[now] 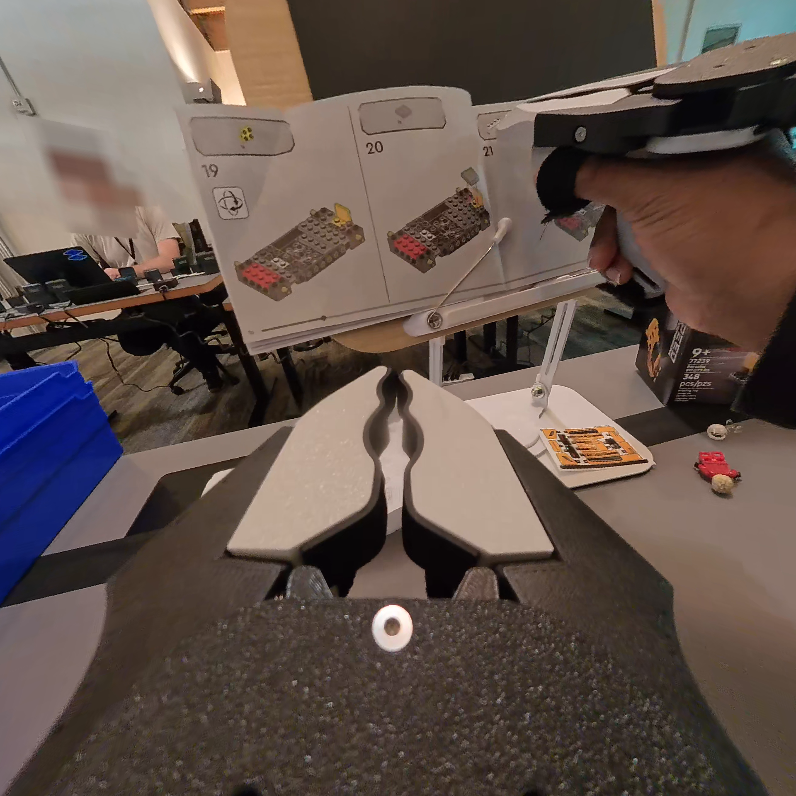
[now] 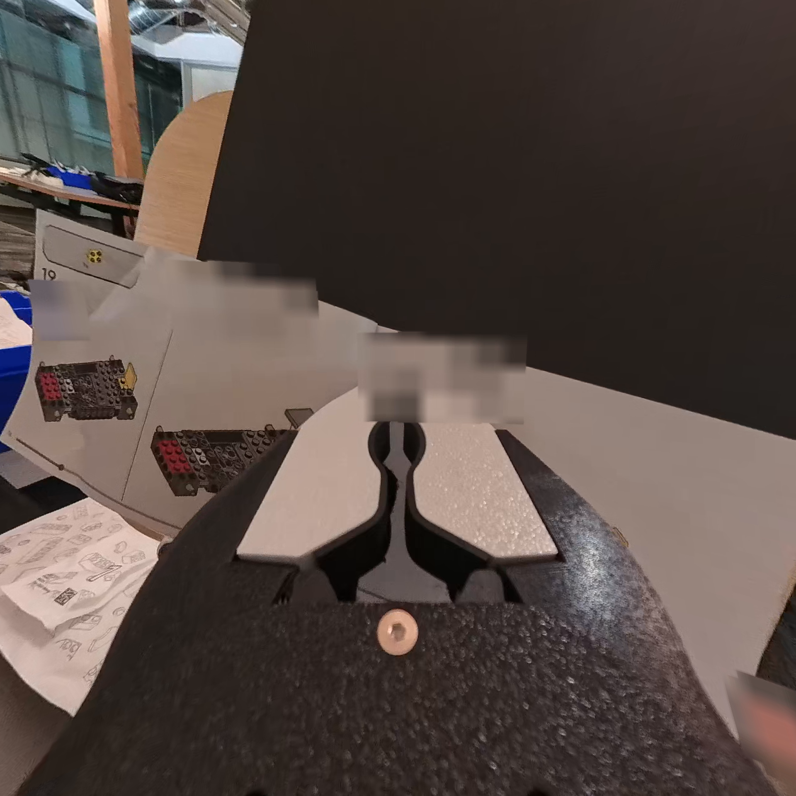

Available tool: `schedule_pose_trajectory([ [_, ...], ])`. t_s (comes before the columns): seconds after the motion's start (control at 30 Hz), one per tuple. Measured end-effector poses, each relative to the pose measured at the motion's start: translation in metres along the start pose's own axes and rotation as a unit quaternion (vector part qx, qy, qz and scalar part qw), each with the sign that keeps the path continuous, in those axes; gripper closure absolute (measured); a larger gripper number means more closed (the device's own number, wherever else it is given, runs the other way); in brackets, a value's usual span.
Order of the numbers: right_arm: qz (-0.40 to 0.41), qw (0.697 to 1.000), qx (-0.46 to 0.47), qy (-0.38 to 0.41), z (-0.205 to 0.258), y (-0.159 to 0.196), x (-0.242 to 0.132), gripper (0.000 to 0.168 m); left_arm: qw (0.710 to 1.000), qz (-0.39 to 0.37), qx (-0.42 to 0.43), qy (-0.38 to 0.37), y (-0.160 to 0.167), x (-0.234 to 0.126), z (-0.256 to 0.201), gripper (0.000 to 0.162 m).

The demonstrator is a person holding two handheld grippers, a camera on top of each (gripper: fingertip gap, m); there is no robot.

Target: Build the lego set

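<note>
The instruction booklet (image 1: 327,206) stands open on a white stand (image 1: 573,409), showing pictures of a dark chassis with a red plate. My left gripper (image 1: 394,381) is shut and empty, low in front of the stand. My right gripper (image 1: 514,118), held by a hand, is up at the top of the booklet's right page. In the right wrist view its jaws (image 2: 396,428) are closed on that page's edge, and the booklet (image 2: 206,387) lies to its left. A small red Lego assembly (image 1: 713,465) lies on the grey table at right.
An orange sticker sheet (image 1: 592,448) lies on the stand base. The black Lego box (image 1: 689,366) stands at far right, and a small round piece (image 1: 717,430) lies near it. Blue bins (image 1: 47,452) stack at left. A printed paper sheet (image 2: 73,573) lies below the booklet. A person (image 1: 129,254) sits at a back table. My right fingertips sit around 20 centimeters from my left ones. From either gripper's tips it is about 30 centimeters to the small red Lego assembly (image 1: 713,465).
</note>
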State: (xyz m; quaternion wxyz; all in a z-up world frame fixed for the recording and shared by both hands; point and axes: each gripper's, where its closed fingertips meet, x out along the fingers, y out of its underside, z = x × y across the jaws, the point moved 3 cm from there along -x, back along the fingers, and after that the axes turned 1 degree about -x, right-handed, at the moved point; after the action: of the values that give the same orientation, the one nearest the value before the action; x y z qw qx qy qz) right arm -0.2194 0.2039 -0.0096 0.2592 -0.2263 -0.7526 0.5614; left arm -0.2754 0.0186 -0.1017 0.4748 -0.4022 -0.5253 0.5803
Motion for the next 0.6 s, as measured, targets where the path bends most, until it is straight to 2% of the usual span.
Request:
schedule_pose_trajectory([
  [0.6, 0.025, 1.0, 0.005, 0.0, -0.0003, 0.0032, -0.0053, 0.166, 1.0, -0.008, -0.02, -0.004, 0.0026, -0.0007, 0.0028, 0.162],
])
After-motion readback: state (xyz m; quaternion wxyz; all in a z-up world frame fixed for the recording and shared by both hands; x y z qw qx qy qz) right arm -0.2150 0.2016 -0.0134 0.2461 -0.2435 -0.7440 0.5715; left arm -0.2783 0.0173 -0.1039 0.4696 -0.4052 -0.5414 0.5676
